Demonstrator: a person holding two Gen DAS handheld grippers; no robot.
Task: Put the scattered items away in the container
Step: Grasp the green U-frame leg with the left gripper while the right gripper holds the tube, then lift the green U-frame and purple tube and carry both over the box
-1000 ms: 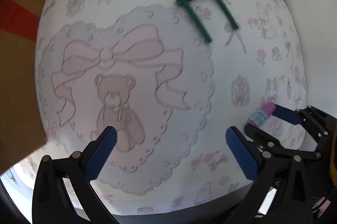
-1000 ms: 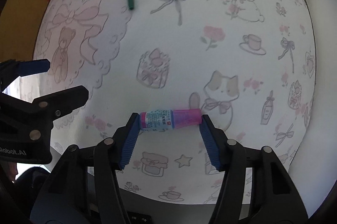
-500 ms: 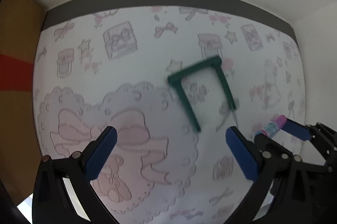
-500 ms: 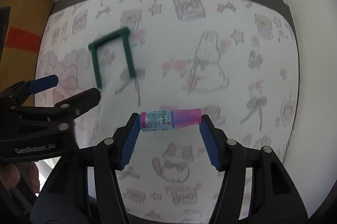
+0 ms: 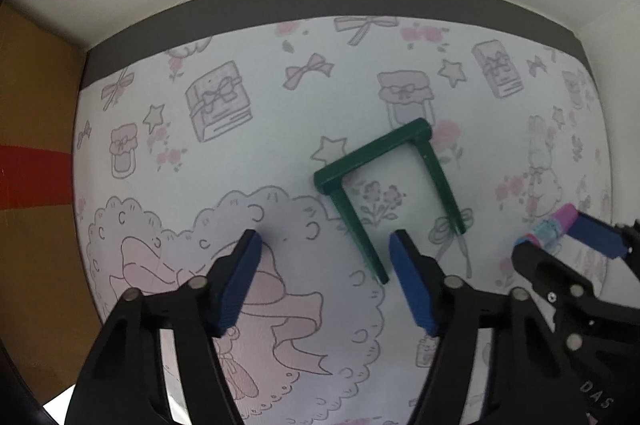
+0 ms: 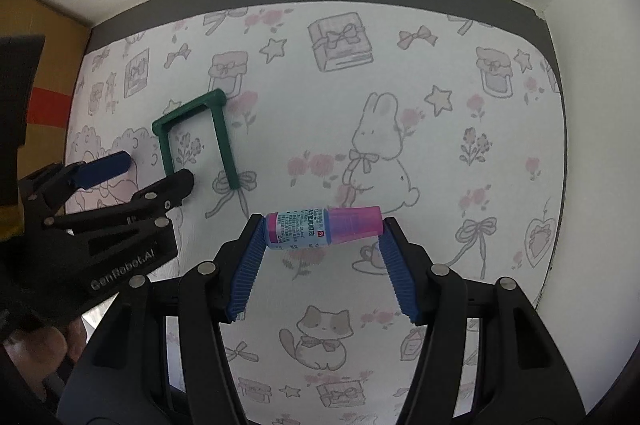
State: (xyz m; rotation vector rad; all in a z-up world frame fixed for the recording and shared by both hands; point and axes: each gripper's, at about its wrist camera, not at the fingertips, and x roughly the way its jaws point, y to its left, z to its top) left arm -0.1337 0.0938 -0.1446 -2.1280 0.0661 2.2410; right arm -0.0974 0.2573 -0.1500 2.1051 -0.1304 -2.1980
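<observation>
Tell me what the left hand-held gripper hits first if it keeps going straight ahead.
Probably the green U-shaped piece: its nearer leg ends just ahead of the open left hand-held gripper, toward the right finger. Depth is unclear; it might meet the patterned cloth first.

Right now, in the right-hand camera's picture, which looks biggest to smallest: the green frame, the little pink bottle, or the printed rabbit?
1. Printed rabbit looks largest.
2. Green frame looks a little smaller, though close to the rabbit.
3. Pink bottle looks smallest, although it sits nearest the camera, held in the jaws of the right gripper, which makes it look bigger than it is.
</observation>
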